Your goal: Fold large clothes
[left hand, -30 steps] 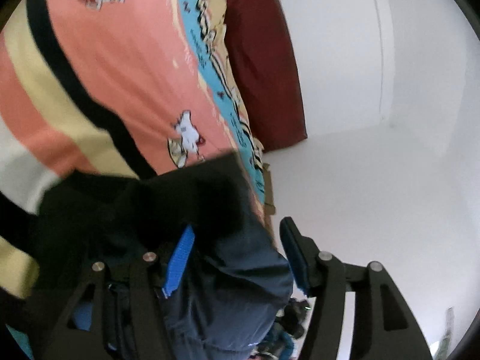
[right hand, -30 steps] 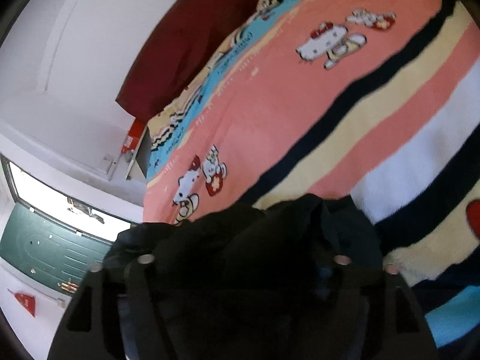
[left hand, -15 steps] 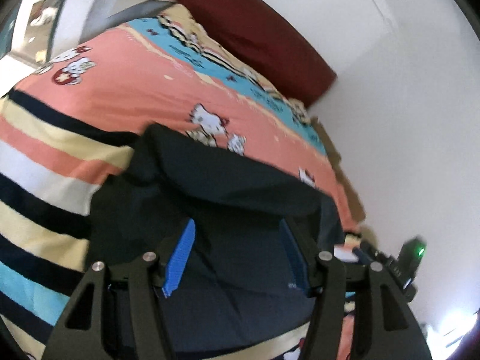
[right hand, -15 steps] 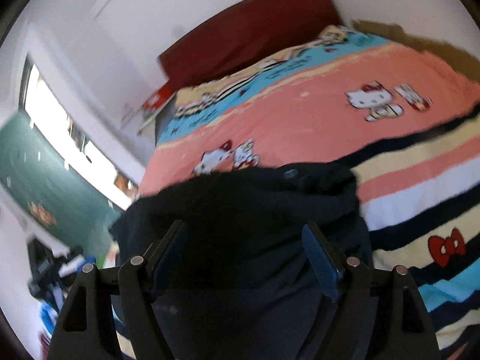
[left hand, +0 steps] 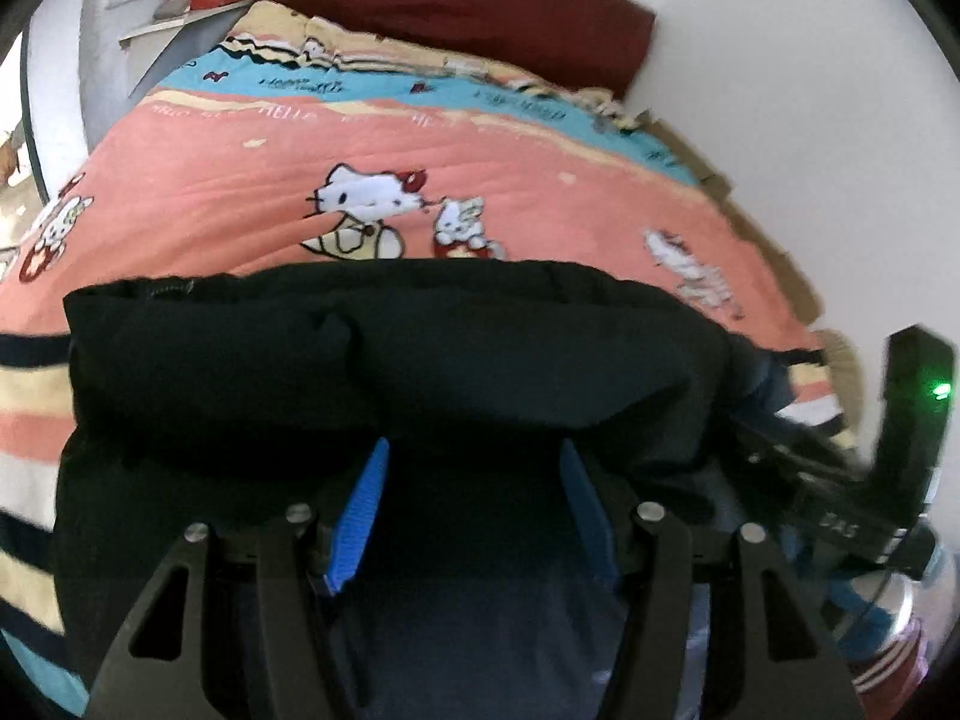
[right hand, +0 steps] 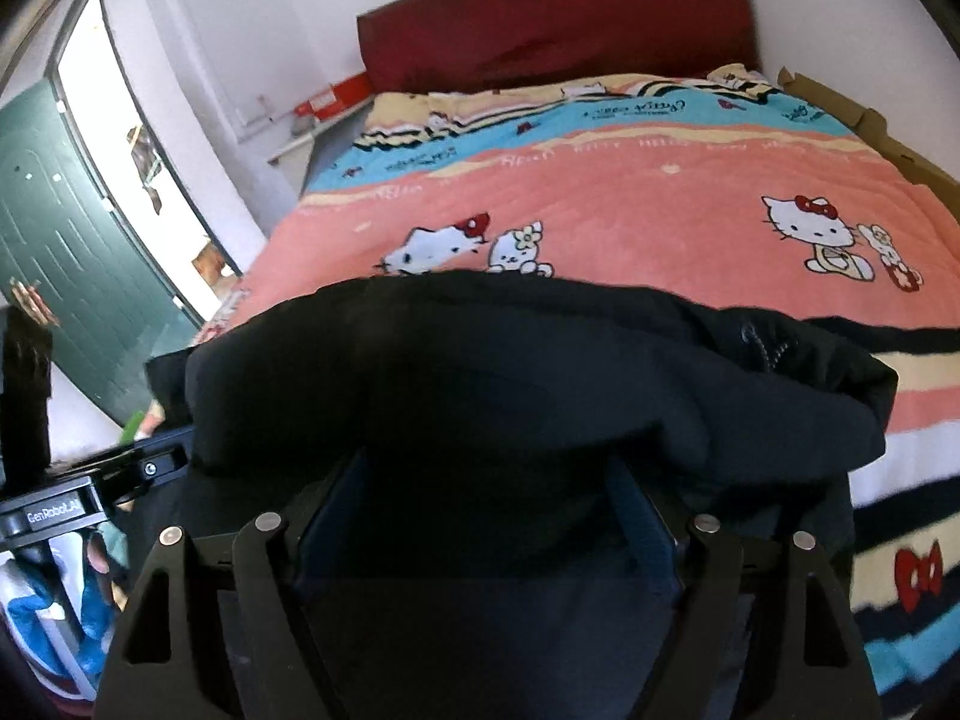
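A dark padded jacket (left hand: 390,360) lies across the striped cartoon-cat blanket (left hand: 240,180), its far edge doubled over into a thick roll. My left gripper (left hand: 474,456) points down at it with the jaws wide apart; the blue pads (left hand: 360,516) show, and their tips are tucked under the roll. In the right wrist view the same jacket (right hand: 540,372) fills the lower half. My right gripper (right hand: 498,462) stands with its jaws spread wide too, fabric between them. No pad visibly squeezes the cloth. The right gripper's housing (left hand: 912,396) shows at the left view's right edge.
A dark red headboard (right hand: 558,18) backs the bed against a white wall. A green door (right hand: 72,252) and a bright doorway are at the left, with a red box (right hand: 336,96) on a shelf. Cardboard (right hand: 840,108) lines the bed's right side.
Both views have rolled upright and swung across the bed. The jacket, bunched over the fingers a second ago, now lies spread on the blanket with its far edge rolled over.
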Demonstrator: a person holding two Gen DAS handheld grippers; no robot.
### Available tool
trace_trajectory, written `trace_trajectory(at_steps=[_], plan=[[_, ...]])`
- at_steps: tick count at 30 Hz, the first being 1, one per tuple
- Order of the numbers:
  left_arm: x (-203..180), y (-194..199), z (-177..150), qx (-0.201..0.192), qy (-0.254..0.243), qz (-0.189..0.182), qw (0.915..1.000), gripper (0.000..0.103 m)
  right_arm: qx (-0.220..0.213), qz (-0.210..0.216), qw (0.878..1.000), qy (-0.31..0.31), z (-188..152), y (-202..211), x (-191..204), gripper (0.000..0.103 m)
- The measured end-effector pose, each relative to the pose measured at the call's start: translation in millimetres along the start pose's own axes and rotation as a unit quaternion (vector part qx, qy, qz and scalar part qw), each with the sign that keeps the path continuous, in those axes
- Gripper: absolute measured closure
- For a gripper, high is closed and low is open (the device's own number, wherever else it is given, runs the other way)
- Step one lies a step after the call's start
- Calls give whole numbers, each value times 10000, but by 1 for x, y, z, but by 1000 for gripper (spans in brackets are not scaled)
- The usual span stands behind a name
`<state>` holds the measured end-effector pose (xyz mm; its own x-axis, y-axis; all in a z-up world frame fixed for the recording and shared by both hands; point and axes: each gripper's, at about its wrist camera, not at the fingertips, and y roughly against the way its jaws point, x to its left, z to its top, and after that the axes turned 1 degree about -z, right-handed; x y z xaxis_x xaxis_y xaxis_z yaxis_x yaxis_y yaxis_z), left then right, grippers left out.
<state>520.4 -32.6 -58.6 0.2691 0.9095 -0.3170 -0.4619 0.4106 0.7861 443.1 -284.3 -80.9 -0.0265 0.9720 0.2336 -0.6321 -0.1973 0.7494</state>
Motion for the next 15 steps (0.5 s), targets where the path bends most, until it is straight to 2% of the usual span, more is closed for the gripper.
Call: trace_trajectory(at_steps=[7, 11, 15], plan=[[5, -64, 37, 343, -181, 545, 9978, 43, 452, -303, 9985, -80, 30, -54, -19, 19], [16, -87, 49, 461, -58, 574, 9973, 42, 612, -510, 9968, -45, 41, -80, -20, 16], [23, -99, 51, 452, 15, 571, 9973, 41, 669, -500, 9964, -121, 45, -98, -27, 15]])
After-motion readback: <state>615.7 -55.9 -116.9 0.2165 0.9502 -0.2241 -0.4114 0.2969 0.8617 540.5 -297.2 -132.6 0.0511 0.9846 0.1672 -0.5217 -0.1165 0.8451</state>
